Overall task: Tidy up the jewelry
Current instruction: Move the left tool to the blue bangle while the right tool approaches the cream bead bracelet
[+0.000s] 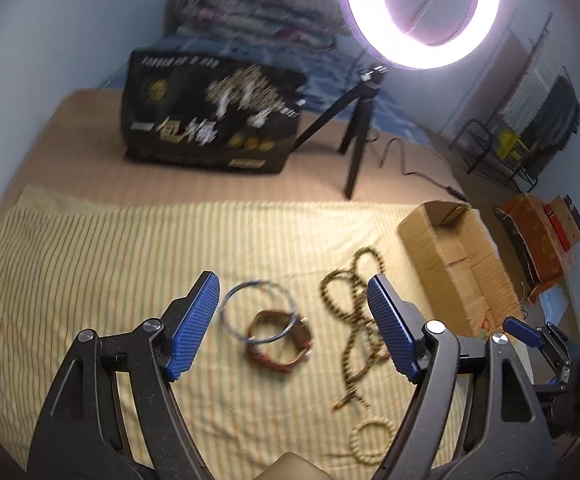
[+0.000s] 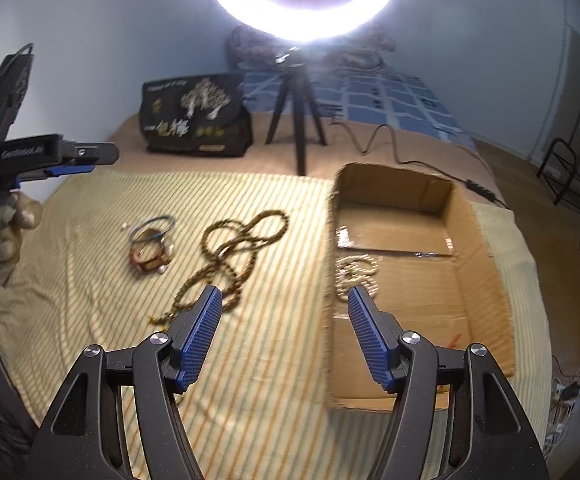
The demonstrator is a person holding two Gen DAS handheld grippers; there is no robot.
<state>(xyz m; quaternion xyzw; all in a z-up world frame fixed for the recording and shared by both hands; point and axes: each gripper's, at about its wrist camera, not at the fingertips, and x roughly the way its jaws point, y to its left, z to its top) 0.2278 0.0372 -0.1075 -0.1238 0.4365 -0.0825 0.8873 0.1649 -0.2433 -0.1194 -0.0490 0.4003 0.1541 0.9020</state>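
Left gripper [image 1: 293,326]: jaws apart, nothing between the pads, poised above the thin blue hoop [image 1: 257,312] and reddish-brown bangle [image 1: 280,342] — a stance that reads as an approach to the next pickup. Right gripper [image 2: 284,336]: jaws apart and empty, near the cardboard box [image 2: 474,280]. Pale bead string [image 2: 356,274] inside the box; long brown bead necklace [image 2: 230,258] and small pale bead ring [image 1: 370,442] on the striped cloth [image 1: 90,264], awaiting transfer.

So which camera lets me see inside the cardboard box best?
The right wrist camera. It looks down into the cardboard box, showing its floor and a pale bead string inside. The left wrist camera shows the box only at the edge, its inside mostly hidden.
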